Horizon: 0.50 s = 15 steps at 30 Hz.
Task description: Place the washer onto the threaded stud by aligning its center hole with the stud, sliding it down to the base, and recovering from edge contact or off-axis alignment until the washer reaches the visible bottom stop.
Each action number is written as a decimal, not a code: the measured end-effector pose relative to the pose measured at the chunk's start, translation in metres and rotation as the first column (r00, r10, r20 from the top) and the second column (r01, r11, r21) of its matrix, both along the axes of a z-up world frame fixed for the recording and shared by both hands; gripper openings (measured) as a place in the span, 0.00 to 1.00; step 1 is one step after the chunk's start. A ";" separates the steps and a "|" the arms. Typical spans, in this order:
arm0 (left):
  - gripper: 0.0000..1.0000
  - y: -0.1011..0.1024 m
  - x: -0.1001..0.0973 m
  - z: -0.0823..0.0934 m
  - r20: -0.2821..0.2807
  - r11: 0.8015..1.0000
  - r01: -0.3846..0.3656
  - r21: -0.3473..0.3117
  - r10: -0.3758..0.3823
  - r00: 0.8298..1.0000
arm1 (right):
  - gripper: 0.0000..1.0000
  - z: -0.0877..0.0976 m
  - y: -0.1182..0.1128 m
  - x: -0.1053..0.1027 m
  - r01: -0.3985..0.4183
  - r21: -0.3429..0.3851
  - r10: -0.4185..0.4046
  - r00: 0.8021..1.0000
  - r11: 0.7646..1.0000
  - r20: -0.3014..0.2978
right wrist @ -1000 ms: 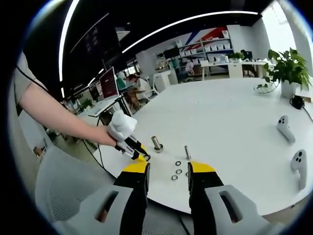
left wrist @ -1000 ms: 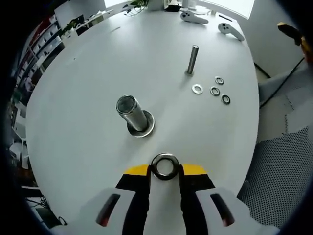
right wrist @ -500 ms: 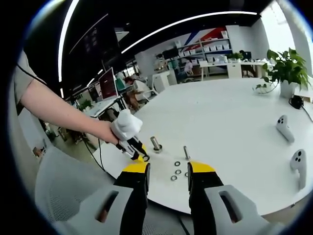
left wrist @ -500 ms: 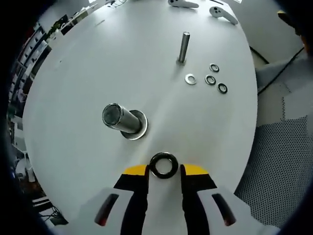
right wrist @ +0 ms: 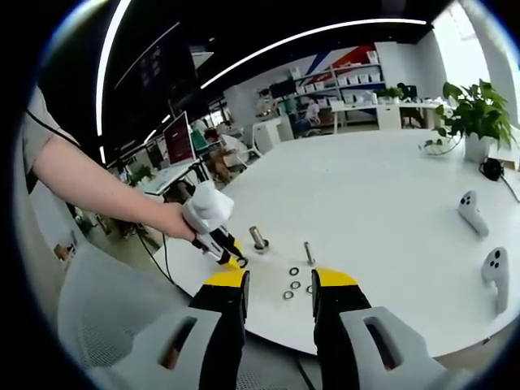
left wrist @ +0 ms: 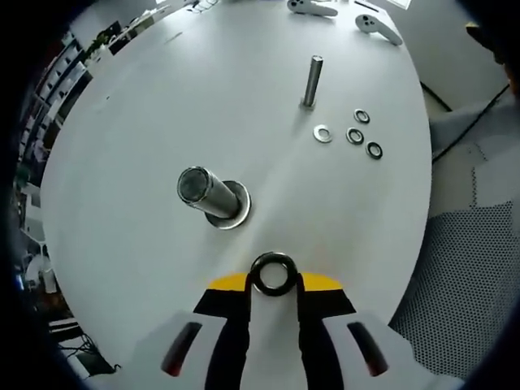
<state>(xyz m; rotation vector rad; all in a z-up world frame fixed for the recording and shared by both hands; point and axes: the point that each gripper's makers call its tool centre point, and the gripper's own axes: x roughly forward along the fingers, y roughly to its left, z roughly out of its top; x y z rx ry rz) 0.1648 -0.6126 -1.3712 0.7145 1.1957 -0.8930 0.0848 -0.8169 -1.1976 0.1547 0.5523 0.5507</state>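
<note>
Washer (left wrist: 274,275) sat pinched between the left tool (left wrist: 274,286) tips, a dark ring held flat with its center hole open to the camera, above the near edge of the white surface (left wrist: 146,106). Just beyond it, slightly left, stood the wide stud (left wrist: 208,192) on a round base flange, leaning toward the camera in the left gripper view; washer was near it but apart, not over its top. Further off to the right stood a thin rod (left wrist: 311,80), upright. 4 loose washers (left wrist: 356,136) lay near the rod's foot, 1 pale and 3 darker. 2 white controllers (left wrist: 378,26) lay at the far edge of the surface.

Right tool (right wrist: 280,284) was spread with nothing between its tips, held off the near side of the surface. In the right gripper view, a person's hand (right wrist: 183,223) held the left tool close to the stud (right wrist: 258,238), with the rod (right wrist: 309,253) and loose washers (right wrist: 293,278) to its right. Potted plant (right wrist: 475,114) stood at the far right.
</note>
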 end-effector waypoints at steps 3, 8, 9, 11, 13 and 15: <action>0.19 -0.001 0.000 0.000 -0.001 1.000 0.001 -0.005 -0.002 1.000 | 0.33 0.000 0.000 0.000 0.002 0.000 -0.002 1.000 1.000 0.000; 0.18 0.003 0.000 0.001 -0.004 1.000 -0.009 -0.008 0.009 1.000 | 0.33 0.000 0.000 0.000 0.002 0.000 -0.002 1.000 1.000 0.001; 0.18 0.004 0.001 0.000 -0.006 1.000 -0.011 -0.007 0.011 1.000 | 0.33 0.000 0.000 0.000 0.001 0.001 -0.001 1.000 1.000 0.001; 0.18 0.005 0.001 0.004 -0.002 1.000 -0.007 -0.011 0.007 1.000 | 0.33 0.000 0.000 0.000 0.001 0.000 -0.001 1.000 1.000 0.001; 0.18 0.006 0.003 0.008 0.006 1.000 -0.005 -0.023 0.005 1.000 | 0.33 0.000 -0.001 0.001 0.003 0.001 -0.003 1.000 1.000 0.001; 0.18 0.006 0.006 0.015 0.020 0.999 0.003 -0.033 -0.002 1.000 | 0.33 0.000 -0.001 0.001 0.004 0.003 -0.004 1.000 1.000 0.001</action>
